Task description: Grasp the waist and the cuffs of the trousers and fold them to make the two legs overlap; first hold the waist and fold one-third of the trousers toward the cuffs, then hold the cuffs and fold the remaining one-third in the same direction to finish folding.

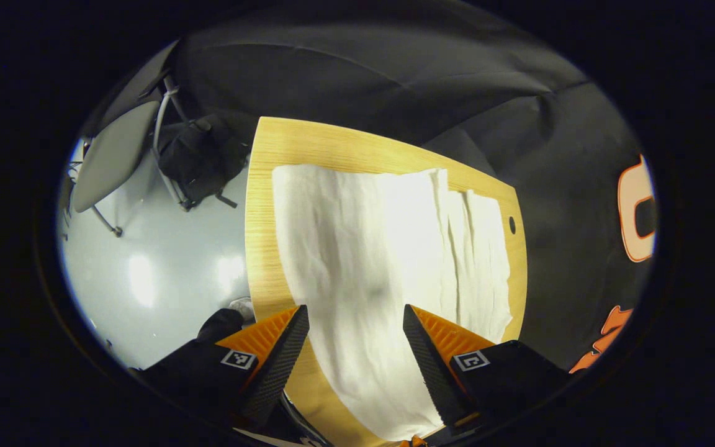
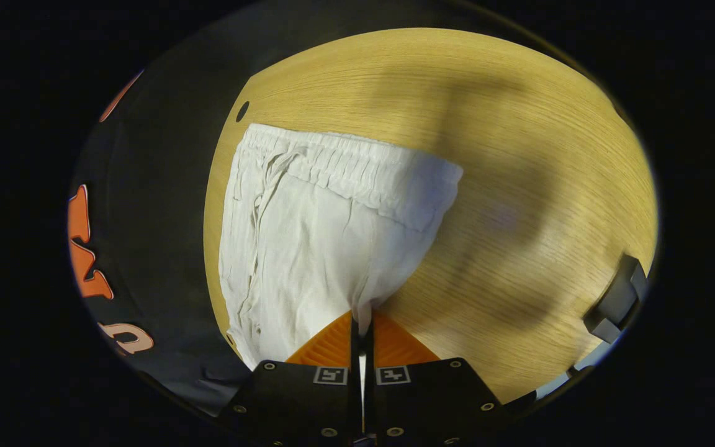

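Note:
White trousers lie spread on the wooden table in the left gripper view, with long folds along their right side. My left gripper hovers open over the near part of the cloth, nothing between its fingers. In the right gripper view the trousers show their gathered elastic waistband at the far end. My right gripper is shut on a pinch of the white fabric at the garment's near edge, and a thin strip of cloth shows between the fingers.
A cable hole sits near the table's right edge by the black cloth wall. Left of the table are grey floor, a folding chair and a dark bag. A dark block sits at the table's right rim.

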Available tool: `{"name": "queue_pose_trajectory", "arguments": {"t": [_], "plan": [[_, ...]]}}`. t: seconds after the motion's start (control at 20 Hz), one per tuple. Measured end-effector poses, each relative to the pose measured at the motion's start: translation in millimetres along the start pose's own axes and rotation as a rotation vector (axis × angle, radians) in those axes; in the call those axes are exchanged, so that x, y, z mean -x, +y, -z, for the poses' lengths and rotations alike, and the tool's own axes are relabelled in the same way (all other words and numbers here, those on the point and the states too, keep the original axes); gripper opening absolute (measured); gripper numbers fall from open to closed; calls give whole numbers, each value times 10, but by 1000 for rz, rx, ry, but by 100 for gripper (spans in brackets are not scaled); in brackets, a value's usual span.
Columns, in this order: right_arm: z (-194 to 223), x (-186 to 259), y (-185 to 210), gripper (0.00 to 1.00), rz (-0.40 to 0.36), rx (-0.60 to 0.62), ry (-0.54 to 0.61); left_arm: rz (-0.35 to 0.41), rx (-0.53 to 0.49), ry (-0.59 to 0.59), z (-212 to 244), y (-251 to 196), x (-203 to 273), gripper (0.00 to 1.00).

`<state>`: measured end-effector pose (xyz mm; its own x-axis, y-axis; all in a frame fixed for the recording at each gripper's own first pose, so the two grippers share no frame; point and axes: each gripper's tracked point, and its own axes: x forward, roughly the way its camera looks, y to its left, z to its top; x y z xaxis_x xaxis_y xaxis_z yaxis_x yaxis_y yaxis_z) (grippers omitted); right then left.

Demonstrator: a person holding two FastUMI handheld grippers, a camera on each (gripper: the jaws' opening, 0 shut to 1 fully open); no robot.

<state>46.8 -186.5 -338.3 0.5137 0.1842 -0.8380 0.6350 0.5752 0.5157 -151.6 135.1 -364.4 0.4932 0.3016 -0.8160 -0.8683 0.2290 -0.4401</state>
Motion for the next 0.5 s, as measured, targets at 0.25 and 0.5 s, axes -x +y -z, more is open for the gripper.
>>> {"name": "queue_pose_trajectory", "arguments": {"t": [0.25, 0.5], "plan": [[-2, -3, -2, 2, 2, -11, 0, -35, 33, 24, 100, 105, -144, 100], [0, -2, 4, 2, 5, -22, 2, -31, 39, 28, 63, 36, -243, 99]]}}
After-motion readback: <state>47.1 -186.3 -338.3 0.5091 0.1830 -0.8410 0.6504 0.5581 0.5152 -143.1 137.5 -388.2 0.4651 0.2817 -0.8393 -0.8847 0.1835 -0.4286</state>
